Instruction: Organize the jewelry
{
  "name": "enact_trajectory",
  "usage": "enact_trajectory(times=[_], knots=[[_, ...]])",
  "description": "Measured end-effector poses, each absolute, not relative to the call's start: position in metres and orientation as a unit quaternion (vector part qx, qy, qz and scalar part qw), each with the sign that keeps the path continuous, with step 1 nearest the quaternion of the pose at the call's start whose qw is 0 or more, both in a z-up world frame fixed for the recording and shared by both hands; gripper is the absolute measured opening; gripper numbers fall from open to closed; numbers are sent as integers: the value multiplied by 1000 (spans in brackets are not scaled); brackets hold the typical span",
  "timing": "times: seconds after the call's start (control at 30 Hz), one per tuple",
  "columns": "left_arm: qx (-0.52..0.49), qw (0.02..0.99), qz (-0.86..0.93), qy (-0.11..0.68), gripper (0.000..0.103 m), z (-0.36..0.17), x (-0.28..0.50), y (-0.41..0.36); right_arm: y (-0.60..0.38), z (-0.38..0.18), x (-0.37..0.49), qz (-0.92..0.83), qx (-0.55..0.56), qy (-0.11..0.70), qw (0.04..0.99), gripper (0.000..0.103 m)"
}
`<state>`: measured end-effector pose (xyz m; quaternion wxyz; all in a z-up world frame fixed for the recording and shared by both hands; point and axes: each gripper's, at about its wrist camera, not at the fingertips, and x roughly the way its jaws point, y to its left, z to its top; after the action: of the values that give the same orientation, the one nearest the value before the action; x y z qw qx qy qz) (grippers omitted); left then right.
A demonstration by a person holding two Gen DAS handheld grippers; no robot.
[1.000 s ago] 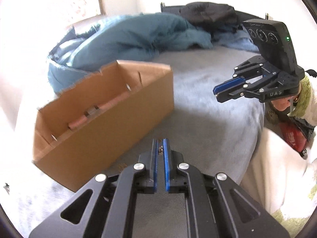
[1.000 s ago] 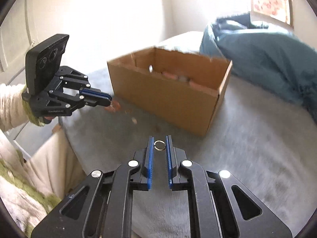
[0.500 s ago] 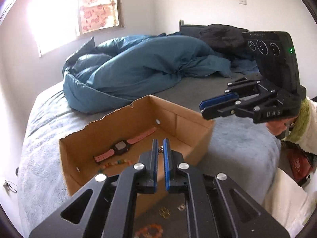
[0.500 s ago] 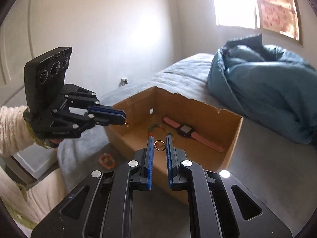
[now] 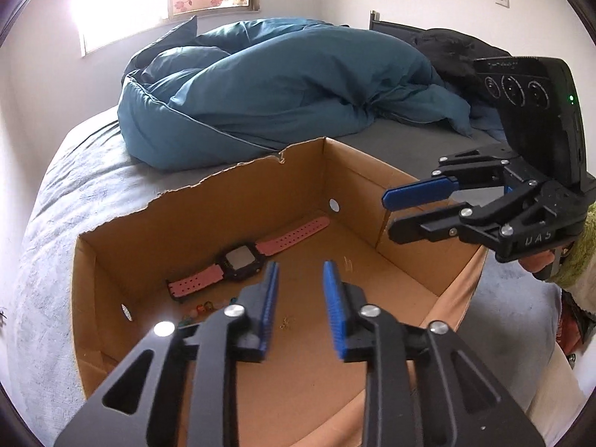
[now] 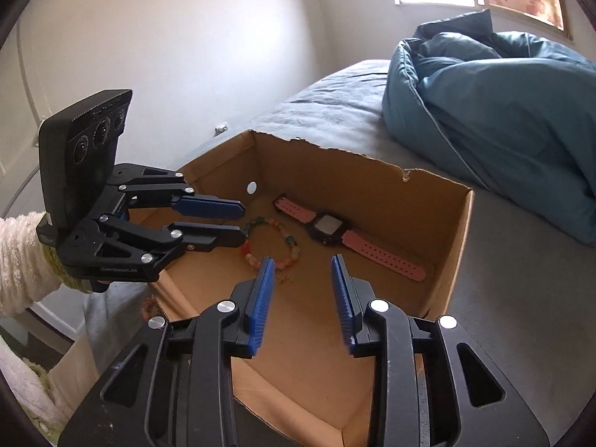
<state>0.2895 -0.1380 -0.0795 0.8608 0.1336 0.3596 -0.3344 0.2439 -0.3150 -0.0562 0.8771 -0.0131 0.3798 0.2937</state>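
An open cardboard box (image 5: 223,201) (image 6: 354,182) stands on the grey bed. On its floor lie a pink-strapped watch (image 5: 242,259) (image 6: 329,227), a bracelet of coloured beads (image 6: 289,240) (image 5: 206,307) and a tiny gold piece (image 5: 286,322) (image 6: 285,279). My left gripper (image 5: 301,266) (image 6: 243,223) hangs over the box, its jaws opening with nothing between them. My right gripper (image 6: 302,260) (image 5: 389,214) is over the box from the other side. Its jaws are also opening, with nothing between them. A faint gold streak (image 5: 348,262) shows on the box floor; I cannot tell what it is.
A bunched blue duvet (image 5: 279,89) (image 6: 503,104) fills the far half of the bed, with dark clothing (image 5: 447,48) behind it. An orange bead bracelet (image 6: 149,307) lies on the bed outside the box, near its corner. A cream fleece sleeve (image 6: 18,246) enters from the left.
Both grippers have moved from beside the box to over it. The left was shut on a small gold piece and the right on a ring; both have opened and neither thing is between their fingers.
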Motion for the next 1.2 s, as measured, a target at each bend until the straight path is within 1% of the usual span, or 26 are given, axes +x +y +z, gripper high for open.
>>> enact_trajectory(times=[0.03,0.13,0.3,0.47,0.63,0.87,1.07,1.2], knots=[[131,863,-332,359,30,-78,288,-137,-317,-54,243,291,-10,378,879,31],[123,868,-326,352,30,-69,280,-129,-322,-47,235,286,-7,369,884,33],[113,882,-316,331,33,-46,253,-108,-331,-27,205,278,-2,342,898,38],[104,895,-304,309,34,-23,209,-78,-338,-12,161,271,7,322,907,39],[87,900,-299,305,34,-16,166,-54,-336,-11,123,276,20,317,907,39],[82,895,-296,324,34,-36,122,-42,-320,-32,92,277,23,331,902,39],[119,883,-296,345,34,-72,105,-54,-303,-63,91,279,11,364,889,39],[151,875,-295,352,34,-95,110,-64,-291,-83,103,282,-2,381,880,35]])
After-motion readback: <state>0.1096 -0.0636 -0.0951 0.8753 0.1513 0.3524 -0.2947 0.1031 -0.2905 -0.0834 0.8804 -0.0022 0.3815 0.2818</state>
